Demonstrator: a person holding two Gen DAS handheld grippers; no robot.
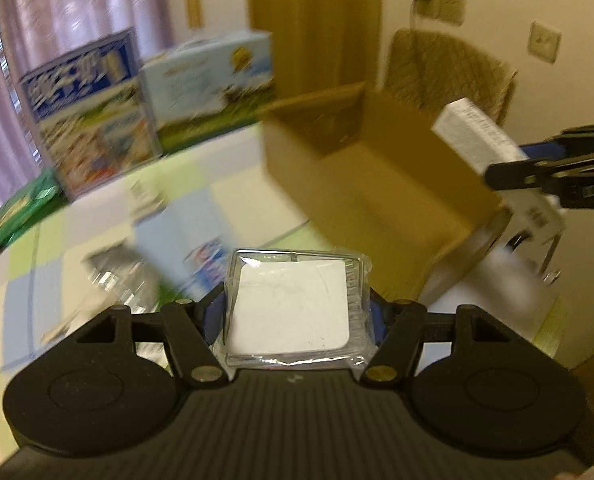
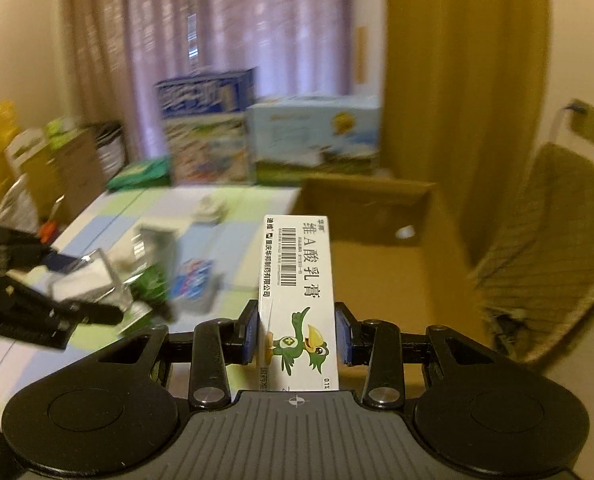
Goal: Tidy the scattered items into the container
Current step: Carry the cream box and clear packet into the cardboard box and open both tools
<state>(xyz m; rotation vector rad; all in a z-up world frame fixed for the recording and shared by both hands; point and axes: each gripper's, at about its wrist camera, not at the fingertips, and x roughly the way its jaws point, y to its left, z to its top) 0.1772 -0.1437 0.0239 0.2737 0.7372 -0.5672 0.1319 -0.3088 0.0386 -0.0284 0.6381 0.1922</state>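
My left gripper (image 1: 297, 312) is shut on a clear plastic packet with a white card inside (image 1: 295, 308), held above the table. An open cardboard box (image 1: 377, 184) lies ahead and to the right of it. My right gripper (image 2: 299, 336) is shut on a white ointment carton (image 2: 299, 292) printed with a green bird and a barcode, over the same box (image 2: 377, 216). In the left wrist view the right gripper (image 1: 553, 172) holds that carton (image 1: 481, 140) above the box's right rim. From the right wrist camera, the left gripper (image 2: 57, 312) with its packet (image 2: 89, 284) shows at left.
A checked green, blue and white cloth covers the table (image 1: 97, 216), with several small packets (image 2: 185, 276) scattered on it. Two large printed cartons (image 1: 93, 112) (image 1: 213, 84) stand at the far edge. A woven chair (image 2: 557, 248) sits right of the box. Curtains hang behind.
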